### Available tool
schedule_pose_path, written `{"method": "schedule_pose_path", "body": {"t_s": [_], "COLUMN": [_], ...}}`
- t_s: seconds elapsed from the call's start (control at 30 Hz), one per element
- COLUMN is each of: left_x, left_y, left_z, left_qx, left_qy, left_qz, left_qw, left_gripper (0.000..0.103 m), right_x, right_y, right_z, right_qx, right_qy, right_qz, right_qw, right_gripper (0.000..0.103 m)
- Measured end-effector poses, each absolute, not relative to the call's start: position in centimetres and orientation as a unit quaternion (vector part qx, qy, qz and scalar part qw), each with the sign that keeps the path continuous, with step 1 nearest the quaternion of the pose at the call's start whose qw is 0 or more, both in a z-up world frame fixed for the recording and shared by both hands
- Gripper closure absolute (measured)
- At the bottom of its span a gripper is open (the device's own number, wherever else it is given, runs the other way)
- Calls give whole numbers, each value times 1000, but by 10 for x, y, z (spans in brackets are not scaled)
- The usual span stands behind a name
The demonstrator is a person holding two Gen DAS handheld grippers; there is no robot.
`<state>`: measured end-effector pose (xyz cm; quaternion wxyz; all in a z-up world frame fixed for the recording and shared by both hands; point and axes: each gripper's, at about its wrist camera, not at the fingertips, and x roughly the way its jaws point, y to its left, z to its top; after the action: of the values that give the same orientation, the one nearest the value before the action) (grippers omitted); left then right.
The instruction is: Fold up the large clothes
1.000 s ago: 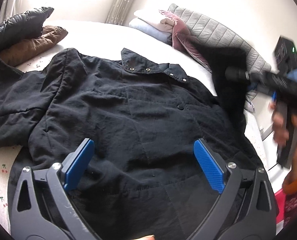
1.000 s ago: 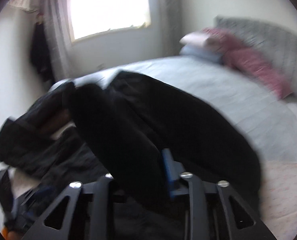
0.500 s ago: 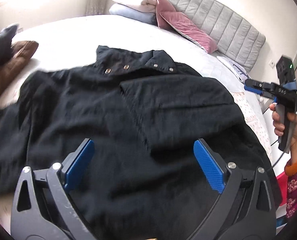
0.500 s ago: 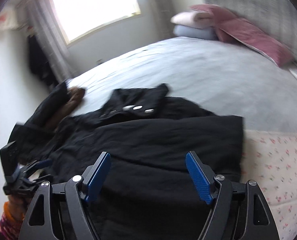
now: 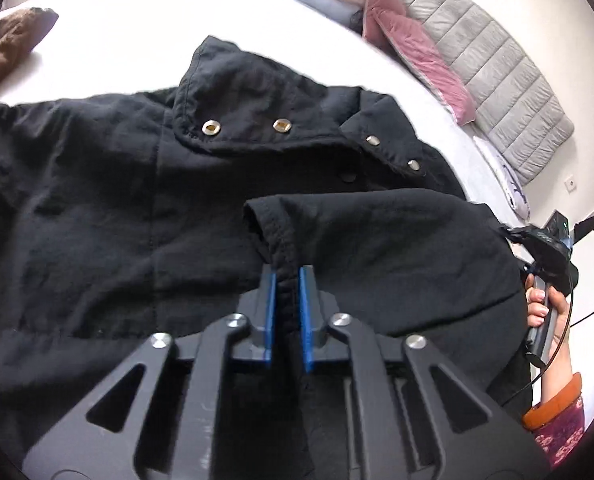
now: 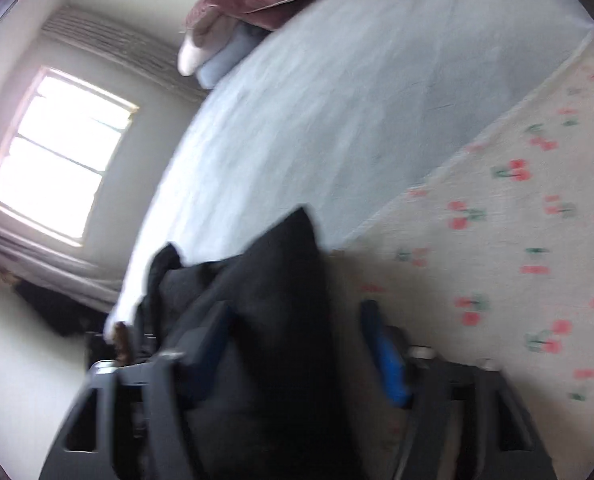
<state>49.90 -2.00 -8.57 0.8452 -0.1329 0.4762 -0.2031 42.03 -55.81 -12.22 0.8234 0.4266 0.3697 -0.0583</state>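
Observation:
A black jacket (image 5: 97,208) lies spread front-up on the bed, collar with metal snaps away from me. Its right sleeve (image 5: 397,248) is folded across the chest. My left gripper (image 5: 287,284) is shut on that sleeve's stitched cuff, which stands pinched between the blue pads. In the left wrist view my right gripper (image 5: 517,236), held by a hand, is at the jacket's right edge. The blurred, rolled right wrist view shows the right gripper (image 6: 293,320) closing, with a fold of black jacket fabric (image 6: 273,280) between the jaws; the right blue pad (image 6: 385,352) still stands apart from the cloth.
Pink pillows (image 5: 409,36) and folded pale bedding lean on a grey quilted headboard (image 5: 509,80) at the far right. A brown garment (image 5: 13,44) lies at the far left. A cherry-print sheet (image 6: 517,240) covers the bed's near edge. A window (image 6: 61,152) is in the wall.
My left gripper moved forward to the folded sleeve's cuff and shut on it. My right gripper rolled, dropped to the jacket's right edge, and its jaws narrowed around the fabric.

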Motion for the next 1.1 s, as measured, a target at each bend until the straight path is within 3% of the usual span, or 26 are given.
{"method": "schedule_pose_path", "body": {"t_s": [0.1,0.2,0.3,0.37,0.43,0.47,0.5,0.53,0.67,0.87,1.1], "left_x": [482,474,493,502,496,491,483,472,442,398,345], "left_y": [-15,-25,-51,-55,-52,-50,-45,-38,2,67,171], "left_z": [-71,-59,-82,-95,-82,-76,-69,-62,-46,-27,-6], "left_qx": [-149,-132,-49,-33,-25,-13,1,14,-1,-33,-54], "left_qy": [431,385,409,432,417,411,404,398,405,424,396], "left_qz": [-204,-194,-130,-112,-98,-97,-102,-105,-98,-56,52], "left_qw": [866,892,902,894,903,906,909,911,909,903,915], "left_gripper": [96,96,89,84,69,48,34,31,21,20,15], "right_x": [413,394,414,423,416,410,404,395,361,325,320], "right_y": [-526,-492,-502,-506,-502,-498,-493,-484,-457,-400,-344], "right_z": [-86,-51,-73,-92,-85,-75,-67,-56,-28,-13,-41], "right_qx": [311,184,184,176,166,154,141,123,126,148,125], "right_qy": [338,275,330,368,361,351,341,324,309,364,382], "right_qz": [-118,-179,-224,-258,-283,-287,-287,-289,-254,-181,-115], "right_qw": [880,926,898,876,873,878,884,892,908,902,908], "right_gripper": [91,92,91,83,67,59,41,30,21,18,15]}}
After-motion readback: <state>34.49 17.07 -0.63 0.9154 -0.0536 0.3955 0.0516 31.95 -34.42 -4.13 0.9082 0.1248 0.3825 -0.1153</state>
